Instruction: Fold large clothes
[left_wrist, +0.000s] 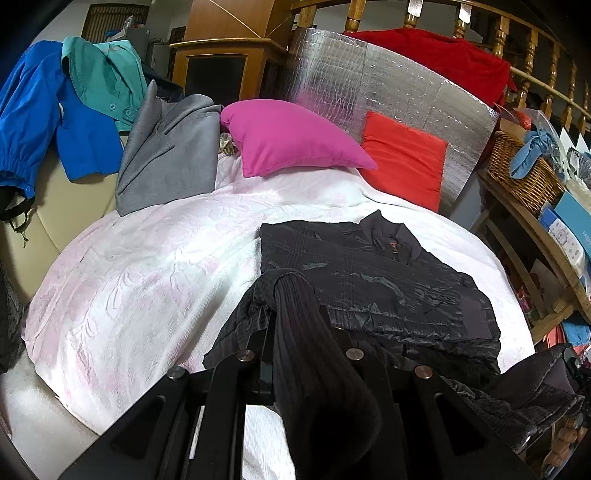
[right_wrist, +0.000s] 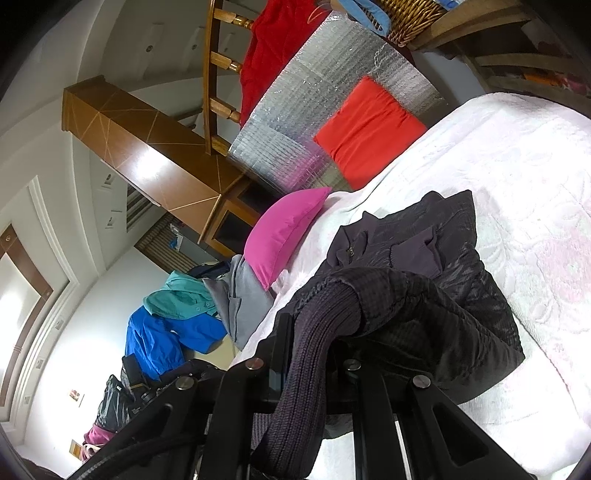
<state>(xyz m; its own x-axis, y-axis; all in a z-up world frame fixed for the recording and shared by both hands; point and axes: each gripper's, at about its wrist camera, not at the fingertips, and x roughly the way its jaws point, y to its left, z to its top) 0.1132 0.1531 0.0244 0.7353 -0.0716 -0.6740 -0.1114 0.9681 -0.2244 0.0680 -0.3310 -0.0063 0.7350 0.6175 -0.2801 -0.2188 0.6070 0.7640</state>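
Note:
A shiny black jacket (left_wrist: 376, 280) lies on the pale pink bedspread (left_wrist: 147, 280), collar toward the pillows. My left gripper (left_wrist: 299, 325) is shut on the ribbed knit cuff (left_wrist: 299, 332) of one sleeve, which drapes back over the gripper toward the camera. In the right wrist view, which is rolled sideways, the same black jacket (right_wrist: 443, 266) is bunched on the bedspread (right_wrist: 535, 206). There my right gripper (right_wrist: 314, 332) is shut on a ribbed cuff (right_wrist: 317, 339) of the jacket, and the knit hangs down between the fingers.
A magenta pillow (left_wrist: 291, 140) and an orange-red pillow (left_wrist: 406, 158) lean at the bed's head against a silver foil panel (left_wrist: 369, 81). Grey (left_wrist: 170, 155), blue (left_wrist: 48, 110) and teal clothes lie at the left. A wicker basket (left_wrist: 524, 170) sits on shelves at the right.

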